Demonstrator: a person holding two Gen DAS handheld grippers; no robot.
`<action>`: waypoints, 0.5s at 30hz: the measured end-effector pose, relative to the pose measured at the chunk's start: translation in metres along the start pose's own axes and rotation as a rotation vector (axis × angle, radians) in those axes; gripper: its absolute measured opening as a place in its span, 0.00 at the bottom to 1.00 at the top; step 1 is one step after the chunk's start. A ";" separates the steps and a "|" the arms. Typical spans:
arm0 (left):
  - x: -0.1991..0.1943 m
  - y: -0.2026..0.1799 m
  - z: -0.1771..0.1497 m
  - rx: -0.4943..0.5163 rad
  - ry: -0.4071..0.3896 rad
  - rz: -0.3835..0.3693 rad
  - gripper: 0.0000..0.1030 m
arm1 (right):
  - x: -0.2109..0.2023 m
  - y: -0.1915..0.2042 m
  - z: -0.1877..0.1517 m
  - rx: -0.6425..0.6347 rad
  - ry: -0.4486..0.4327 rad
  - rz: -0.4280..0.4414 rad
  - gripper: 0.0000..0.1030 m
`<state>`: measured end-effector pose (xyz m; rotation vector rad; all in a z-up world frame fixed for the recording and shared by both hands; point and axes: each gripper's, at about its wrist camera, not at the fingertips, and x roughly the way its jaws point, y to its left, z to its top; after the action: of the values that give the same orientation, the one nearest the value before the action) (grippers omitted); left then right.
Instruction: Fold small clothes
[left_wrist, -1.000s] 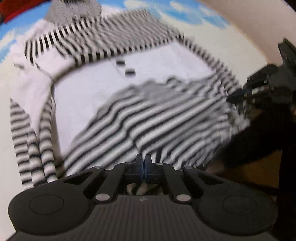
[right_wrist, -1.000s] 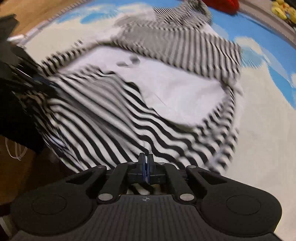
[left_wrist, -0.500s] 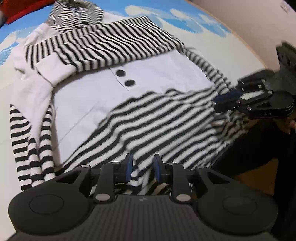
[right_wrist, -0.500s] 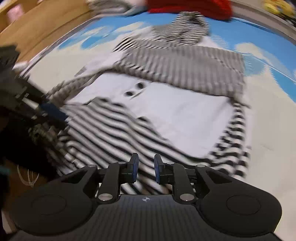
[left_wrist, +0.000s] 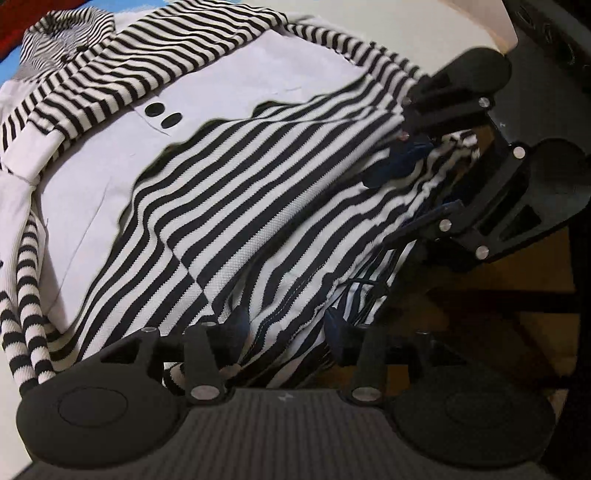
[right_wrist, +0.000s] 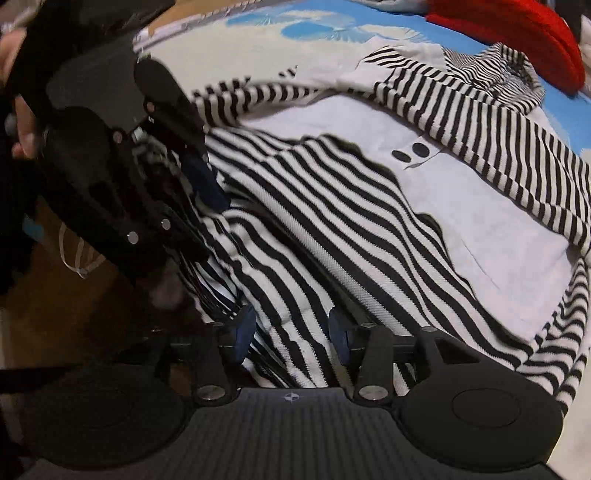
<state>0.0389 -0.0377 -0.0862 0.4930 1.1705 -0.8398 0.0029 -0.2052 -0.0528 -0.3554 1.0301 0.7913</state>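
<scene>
Both of my hand-held grippers, left (left_wrist: 286, 325) and right (right_wrist: 291, 338), have just been opening; jaws spread, striped garment (left_wrist: 258, 177) lying loose between them.

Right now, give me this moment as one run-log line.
step: bottom fold laid | left tongs: just opened, striped hem between, unpinched | right tongs: same | garment: hem folded up over white panel

my left gripper (left_wrist: 284, 326) matte black, ribbed grey top plate, round side discs, silver screws, dark blue pads (left_wrist: 239, 325), my right gripper (right_wrist: 291, 334) same build, tiny crosshair mark
</scene>
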 end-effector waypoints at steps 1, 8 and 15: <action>0.001 -0.002 0.000 0.014 -0.004 0.007 0.48 | 0.003 0.003 0.000 -0.020 0.007 -0.013 0.44; -0.010 0.004 -0.008 0.031 -0.009 -0.036 0.09 | 0.015 0.021 -0.003 -0.156 0.038 -0.069 0.18; -0.021 -0.009 -0.021 0.115 0.005 -0.154 0.12 | 0.002 0.022 -0.017 -0.143 0.124 0.163 0.07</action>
<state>0.0163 -0.0216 -0.0732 0.5035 1.1796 -1.0432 -0.0228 -0.1999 -0.0612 -0.4514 1.1313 1.0023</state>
